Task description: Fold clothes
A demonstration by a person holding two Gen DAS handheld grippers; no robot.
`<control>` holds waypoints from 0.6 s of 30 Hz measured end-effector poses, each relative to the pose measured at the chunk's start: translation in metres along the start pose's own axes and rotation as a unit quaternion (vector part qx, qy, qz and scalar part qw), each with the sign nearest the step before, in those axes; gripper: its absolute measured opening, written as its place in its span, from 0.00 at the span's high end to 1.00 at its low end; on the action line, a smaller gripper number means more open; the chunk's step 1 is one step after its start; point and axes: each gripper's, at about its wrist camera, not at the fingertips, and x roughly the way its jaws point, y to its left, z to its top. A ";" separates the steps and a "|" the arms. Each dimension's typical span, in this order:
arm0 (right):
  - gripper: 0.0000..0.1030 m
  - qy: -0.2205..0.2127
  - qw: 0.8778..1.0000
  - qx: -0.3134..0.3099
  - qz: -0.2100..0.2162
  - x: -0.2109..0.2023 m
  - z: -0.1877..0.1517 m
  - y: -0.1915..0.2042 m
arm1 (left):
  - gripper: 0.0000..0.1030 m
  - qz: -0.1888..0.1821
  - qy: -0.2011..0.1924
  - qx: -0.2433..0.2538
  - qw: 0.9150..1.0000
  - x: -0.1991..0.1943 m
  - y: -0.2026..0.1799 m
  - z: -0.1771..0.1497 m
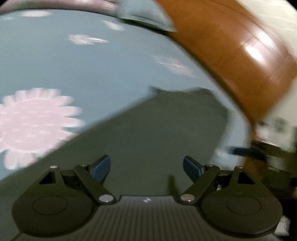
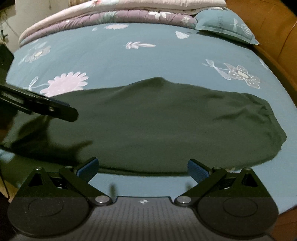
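Observation:
A dark green garment (image 2: 157, 126) lies spread flat on the bed, stretched from left to right, with a few wrinkles at its right end. My right gripper (image 2: 143, 166) hovers open over the garment's near edge, nothing between its blue pads. In the blurred left wrist view, my left gripper (image 1: 146, 166) is open above the same garment (image 1: 157, 133), empty too. The left gripper (image 2: 55, 109) also shows as a black bar over the garment's left end in the right wrist view. The right gripper (image 1: 243, 151) appears smeared at the right edge of the left wrist view.
The bed has a blue sheet (image 2: 148, 55) with pink and white flowers. Folded quilts (image 2: 120, 14) and a blue pillow (image 2: 226, 24) lie at the far end. A brown wooden bed frame (image 1: 232, 46) runs along the right side.

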 end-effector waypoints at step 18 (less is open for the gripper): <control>0.00 -0.018 0.995 -0.058 0.077 0.050 0.007 -0.111 | 0.15 0.023 -0.020 -0.045 0.999 0.091 -0.084 0.048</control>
